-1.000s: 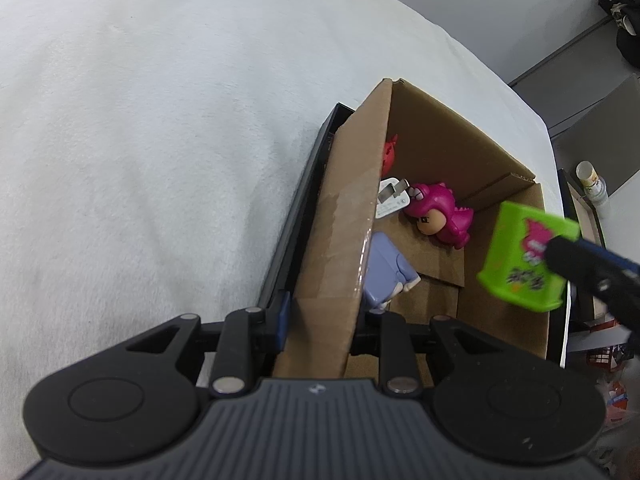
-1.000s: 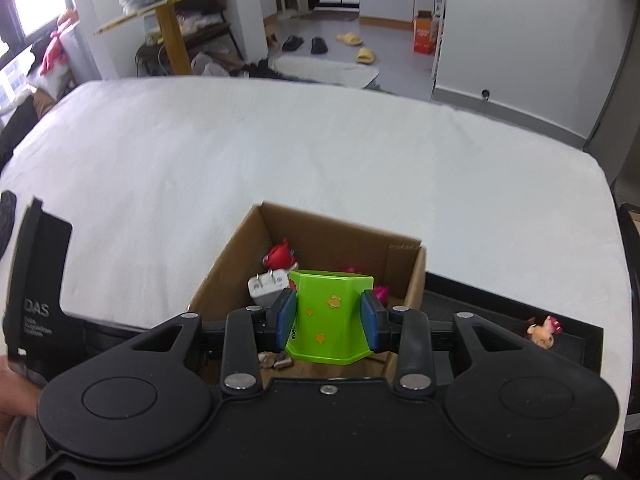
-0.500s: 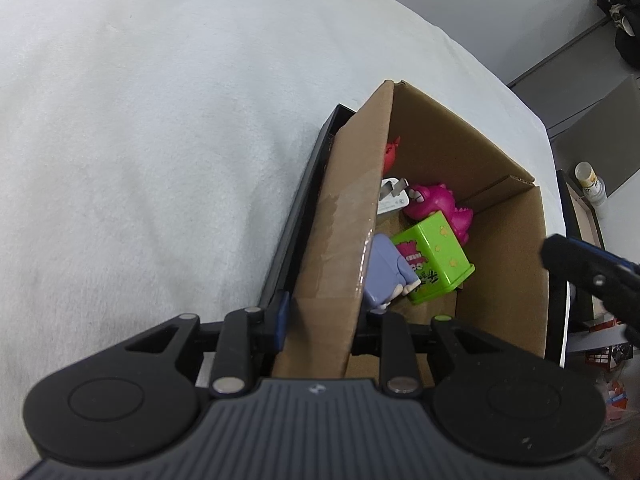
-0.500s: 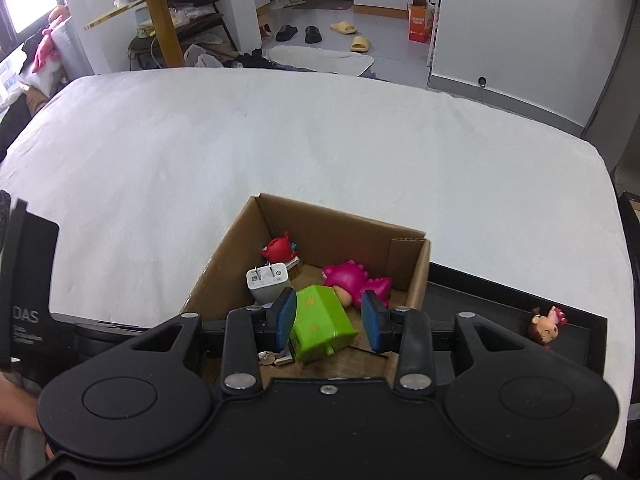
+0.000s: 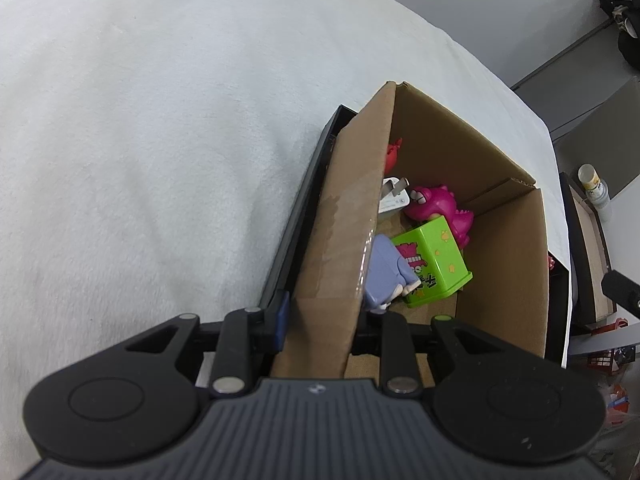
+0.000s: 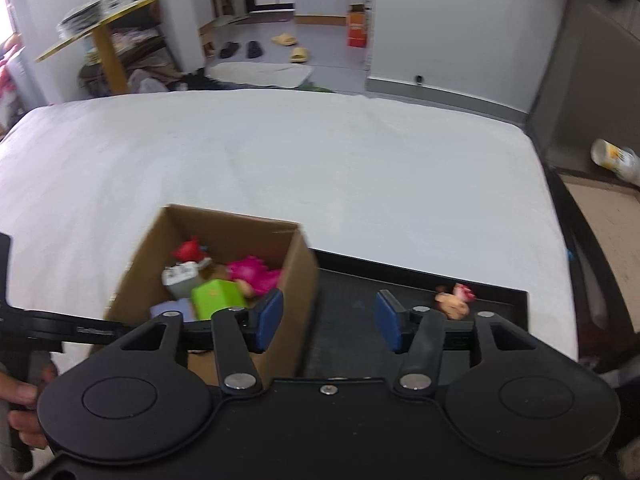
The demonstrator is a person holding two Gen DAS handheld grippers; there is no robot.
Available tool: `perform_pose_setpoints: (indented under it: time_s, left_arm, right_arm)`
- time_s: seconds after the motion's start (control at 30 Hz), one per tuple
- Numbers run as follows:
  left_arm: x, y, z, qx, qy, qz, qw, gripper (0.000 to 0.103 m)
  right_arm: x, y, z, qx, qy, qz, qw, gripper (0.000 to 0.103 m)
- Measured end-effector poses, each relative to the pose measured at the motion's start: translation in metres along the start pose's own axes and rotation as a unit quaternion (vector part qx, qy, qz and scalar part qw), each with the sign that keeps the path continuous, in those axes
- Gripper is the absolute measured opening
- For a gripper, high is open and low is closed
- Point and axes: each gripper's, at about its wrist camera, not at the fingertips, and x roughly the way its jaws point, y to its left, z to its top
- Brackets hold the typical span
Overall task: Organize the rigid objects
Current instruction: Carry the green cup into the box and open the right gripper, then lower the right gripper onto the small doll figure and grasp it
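Presently, the near wall of the cardboard box [image 5: 336, 240] is being gripped by the left gripper [image 5: 320, 316], its blue pad [image 5: 282, 316] being pressed to the outer face while the other finger is being kept inside the box. Nothing is being held by the right gripper [image 6: 328, 316]: its jaws are opening, with only the box's right wall and the black tray [image 6: 496, 300] being seen between the blue pads [image 6: 270, 314].

Contents of the box are being listed as follows. A green box [image 5: 434, 260] with yellow stars is being kept on its side on the box floor, touching a lavender figure [image 5: 384, 270] that is being pressed against the near wall. A magenta dinosaur toy [image 5: 440, 208] is being kept just behind the green box. A white charger [image 5: 394, 200] is being kept beside the dinosaur, against the gripped wall. A red toy [image 5: 394, 152] is being half hidden in the far corner.

Outside the box, a small pink-and-tan figure [image 6: 454, 300] is being kept on the black tray, well apart from the box. Box and tray are being carried by a white cloth [image 6: 320, 160].

A hand [image 6: 20, 400] is being shown at the left edge of the right wrist view.
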Motion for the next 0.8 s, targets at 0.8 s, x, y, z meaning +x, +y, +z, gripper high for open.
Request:
perform_pose_setpoints:
  time_s: [0.8]
  left_arm:
    - [0.006, -0.007, 0.007, 0.021, 0.022, 0.010, 0.9995, 0.026]
  right_arm:
    - [0.075, -0.090, -0.027, 0.064, 0.017, -0.042, 0.997, 0.070]
